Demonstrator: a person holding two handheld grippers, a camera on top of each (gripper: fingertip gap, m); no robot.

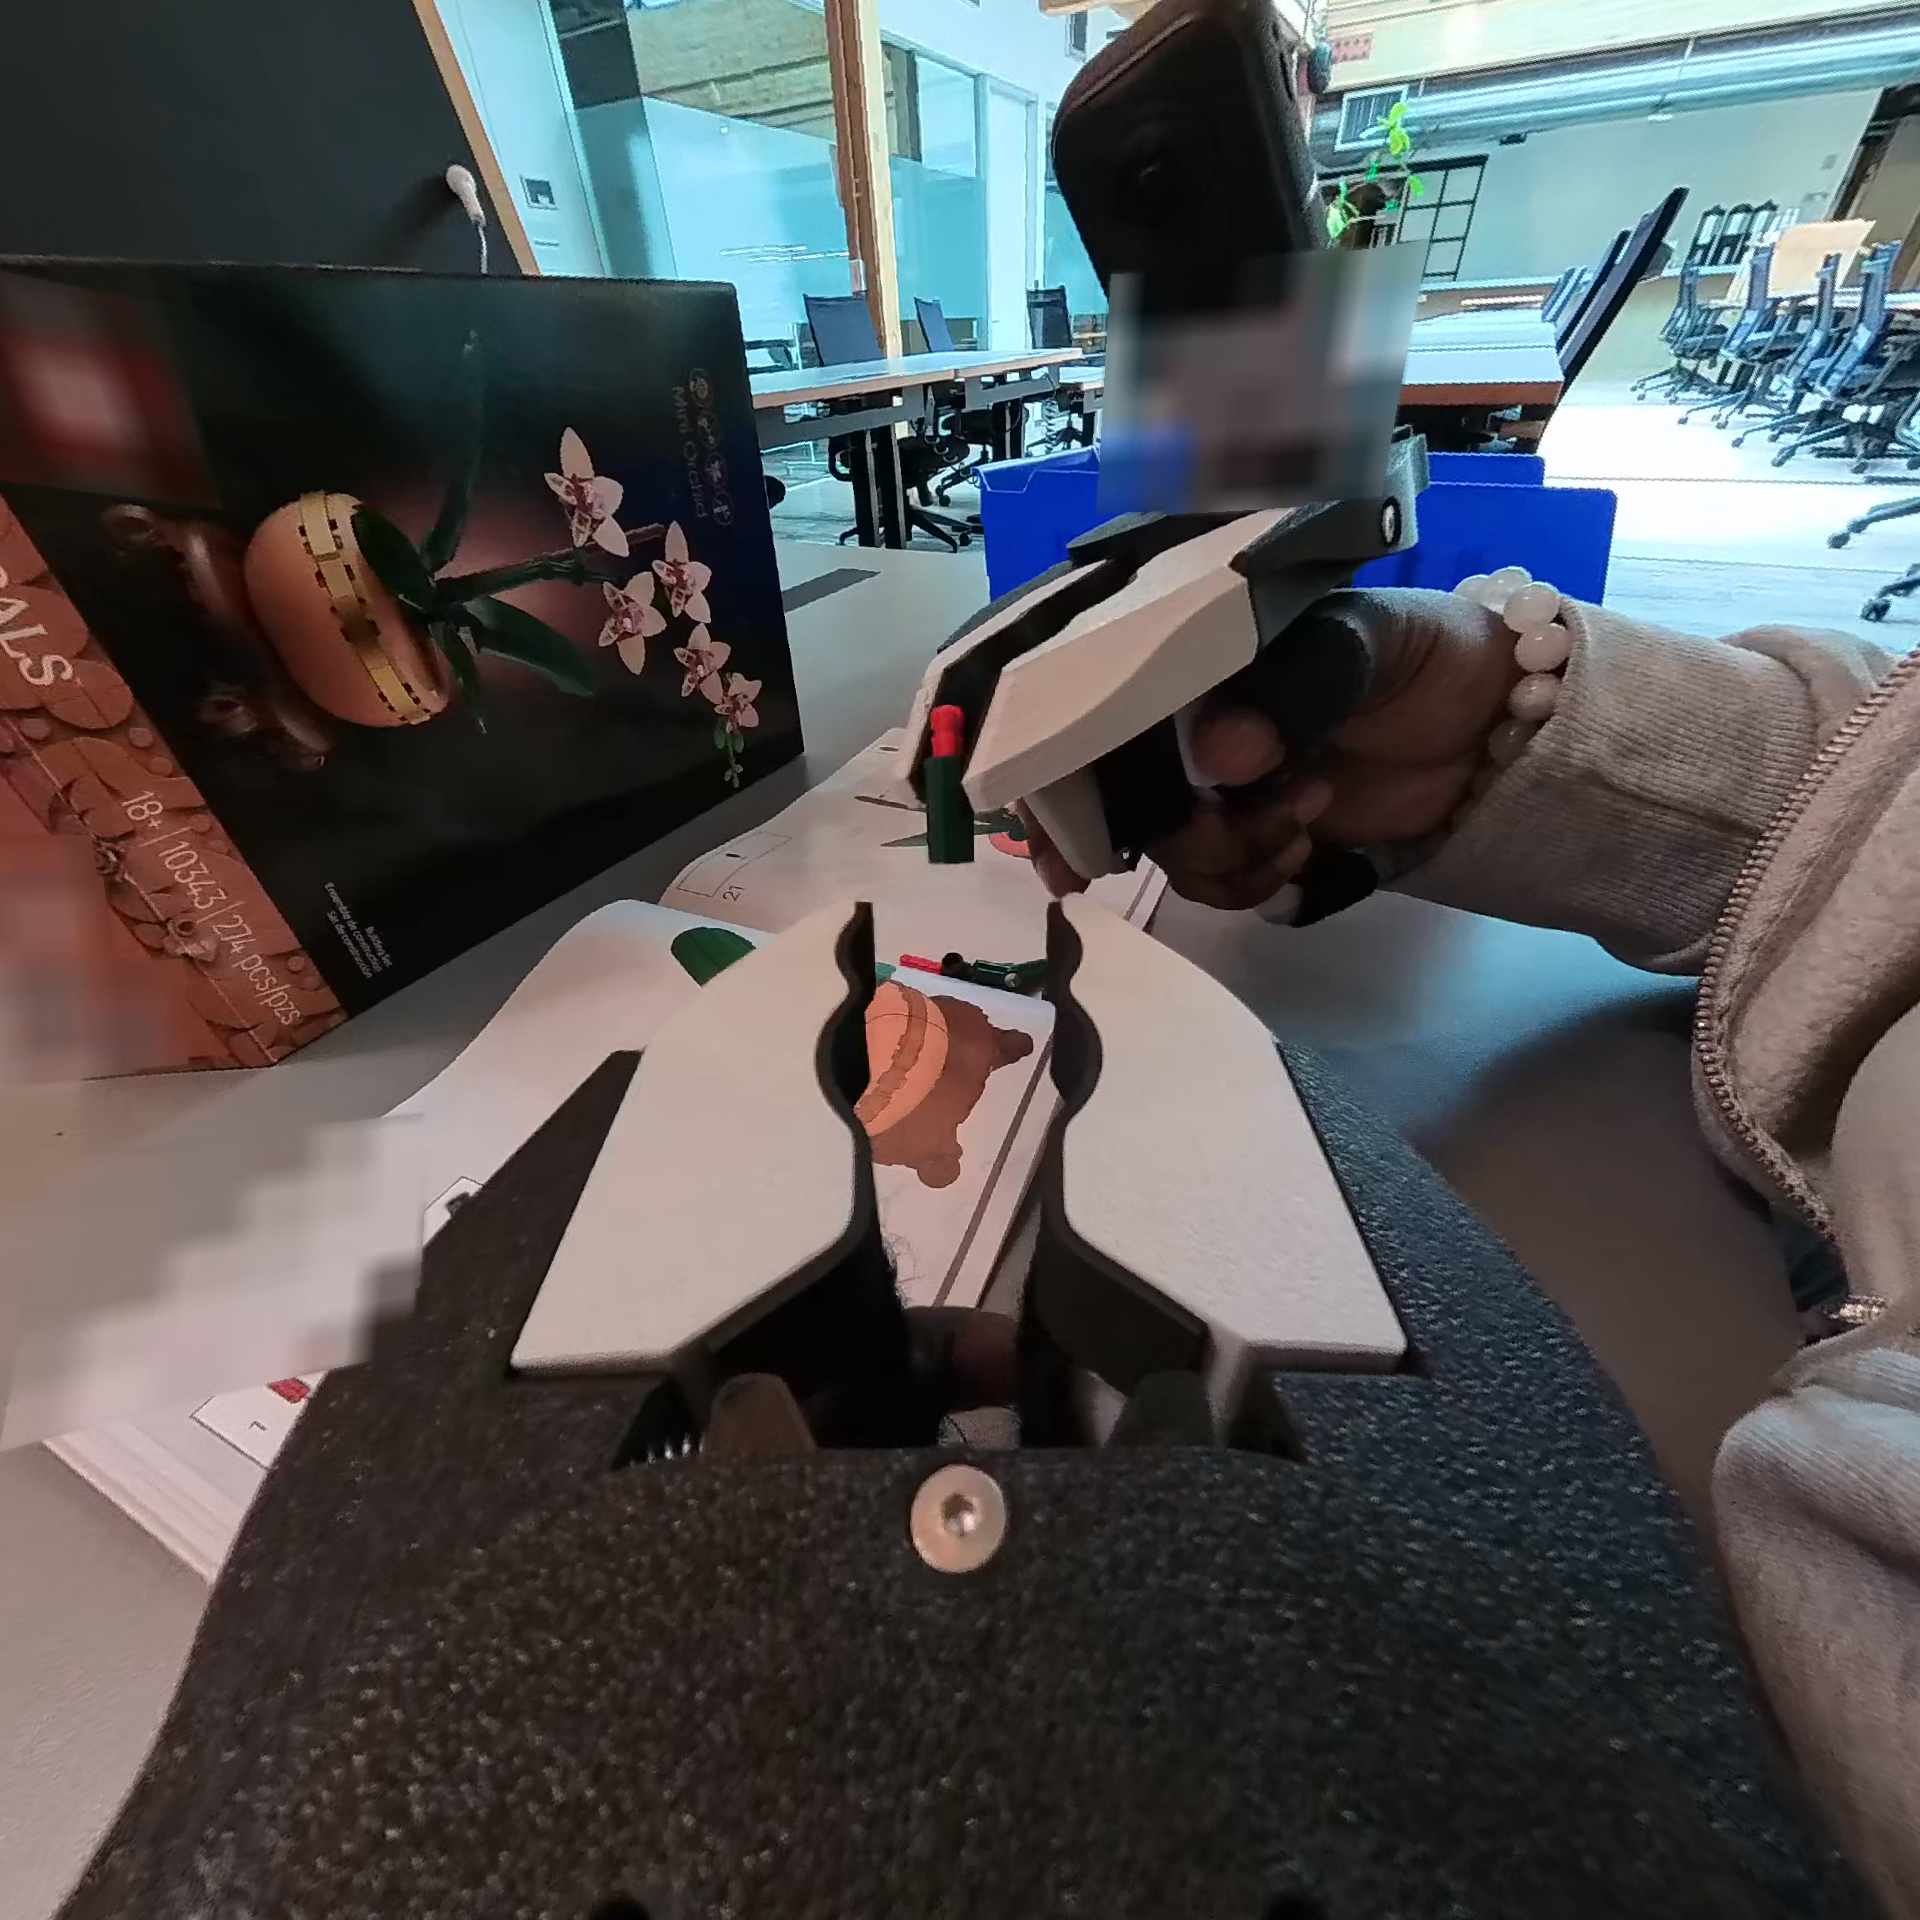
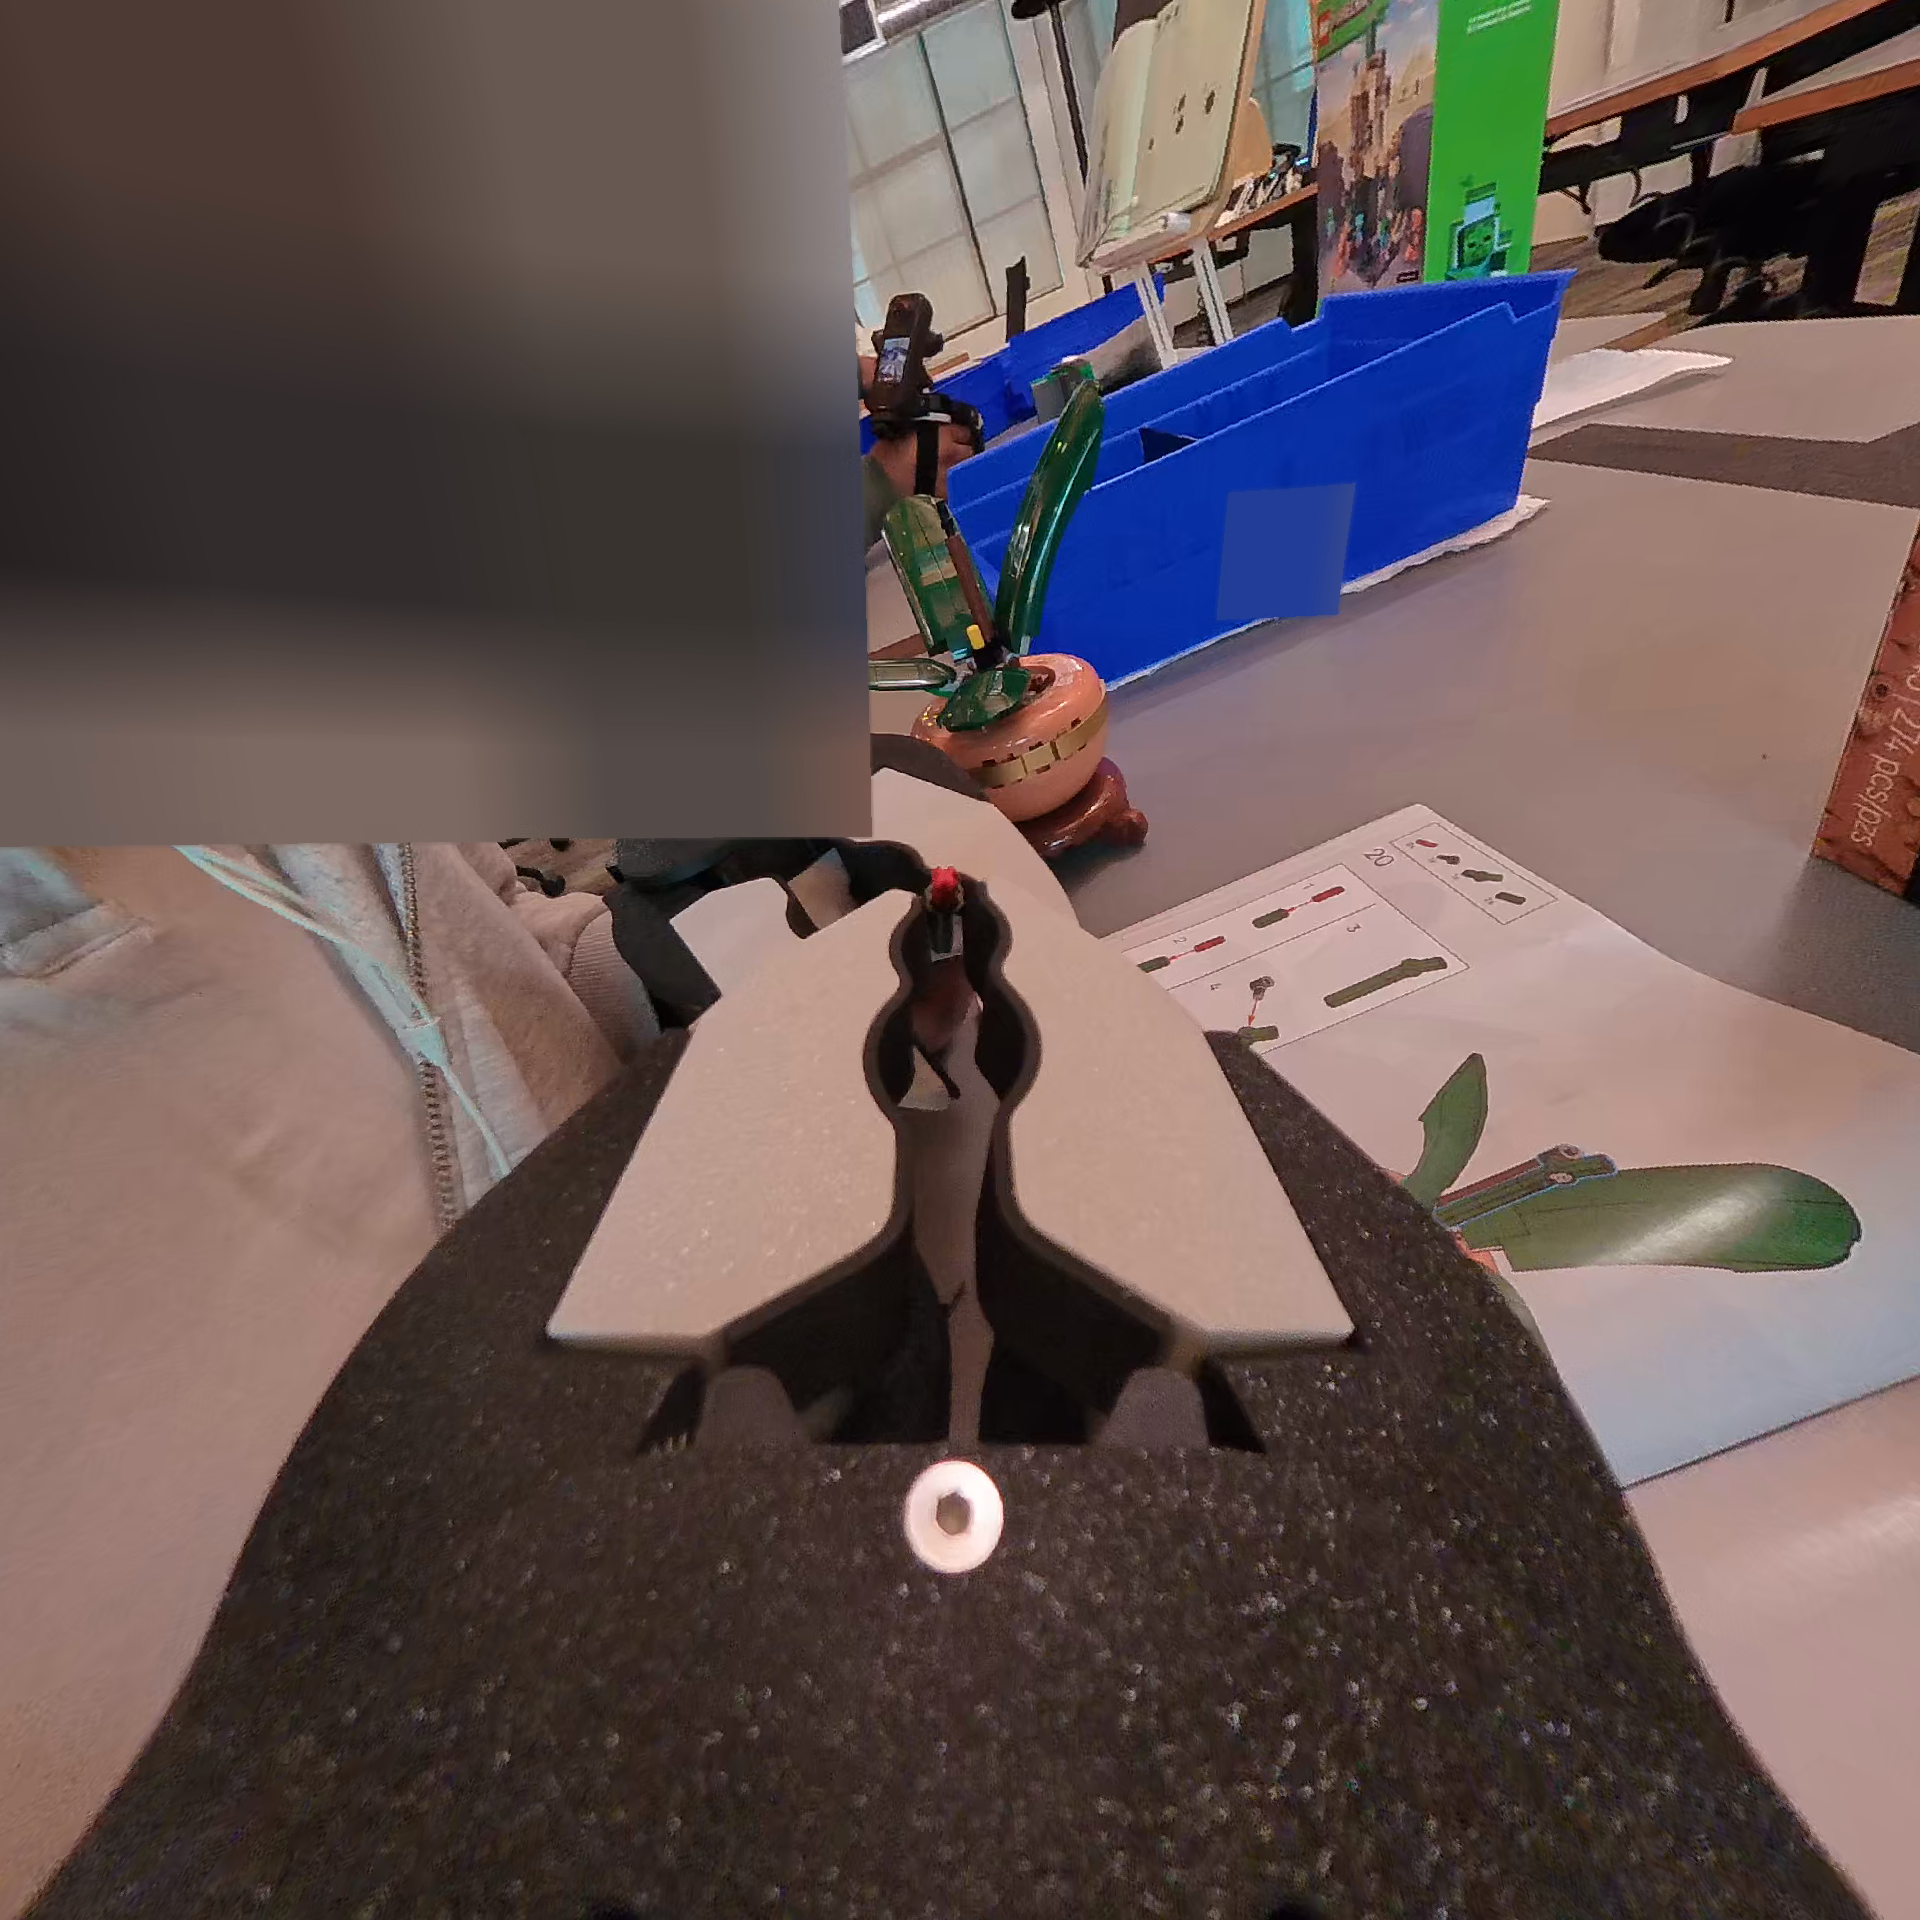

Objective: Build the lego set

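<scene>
My right gripper is shut on a small dark green stem piece with a red pin on top. In the left wrist view, the right gripper holds that piece upright above the open instruction booklet. My left gripper is open and empty, just below and in front of it, over the booklet. Small red and green parts show on the page between its fingertips; I cannot tell whether they are loose or printed. The partly built orchid pot with green leaves stands behind the right gripper.
The set's box stands at the left of the booklet; its corner shows in the right wrist view. Blue bins stand behind the pot. The booklet lies to the right. A person's sleeve is at the right. Both grippers' tips are close together, under 4 cm apart.
</scene>
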